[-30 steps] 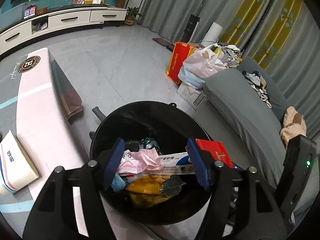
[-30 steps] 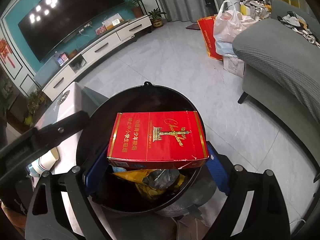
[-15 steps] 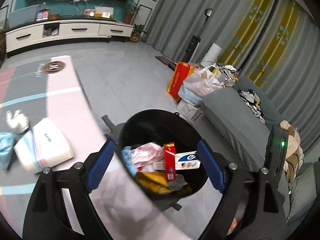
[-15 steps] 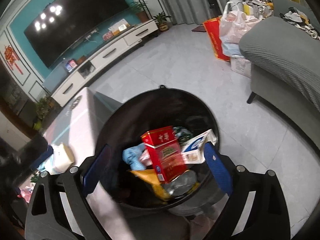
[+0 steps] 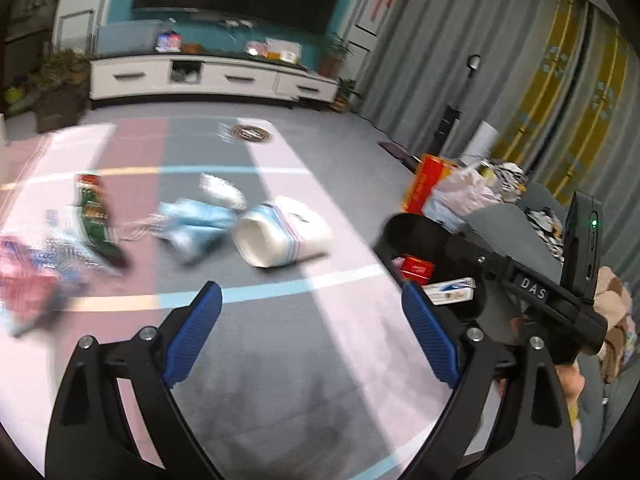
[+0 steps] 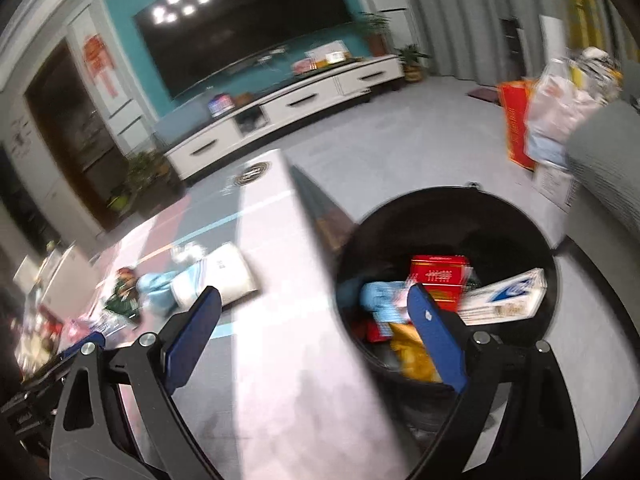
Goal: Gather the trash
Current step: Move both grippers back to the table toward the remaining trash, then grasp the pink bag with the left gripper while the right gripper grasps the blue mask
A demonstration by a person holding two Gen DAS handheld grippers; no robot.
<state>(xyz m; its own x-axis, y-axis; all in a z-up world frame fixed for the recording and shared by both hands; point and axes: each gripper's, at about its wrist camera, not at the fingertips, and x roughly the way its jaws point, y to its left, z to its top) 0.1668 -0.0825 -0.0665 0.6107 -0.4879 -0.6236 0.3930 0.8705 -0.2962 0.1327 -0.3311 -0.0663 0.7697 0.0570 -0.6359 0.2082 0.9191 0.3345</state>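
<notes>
- Trash lies in two places: some sits in the round black plastic bin (image 6: 448, 216) beside the table, and more is scattered on the pink-and-grey striped tabletop (image 5: 280, 320).
- Inside the bin a red printed carton (image 6: 438, 278) stands among a white-and-blue flat box (image 6: 504, 296), a crumpled yellow wrapper (image 6: 412, 356) and a scrap of pale blue material (image 6: 376, 296).
- On the tabletop, well apart from the bin, lie a white soft pack with thin stripes (image 5: 284, 236), a pale blue crumpled cloth or mask (image 5: 196, 224) just beside it, a small white crumpled wad (image 5: 222, 192), and a green-and-red foil snack packet (image 5: 94, 216) further left — all blurred, so finer detail cannot be read.
- The left gripper (image 5: 312, 332) hangs over the table with its ribbed blue pads (image 5: 192, 336) spread wide and nothing between them.
- The right gripper (image 6: 316, 340) is likewise wide and empty, one pad over the table edge, the other over the bin's rim.
- Judging by looks, the white pack is light and squashy; a grip across its narrow middle should hold, though it may deform.
- The blue cloth is limp and would likely bunch — best pinched at its thickest fold.
- The foil packet is probably slick and crinkly, so a pinch near a sealed end seems safest.
</notes>
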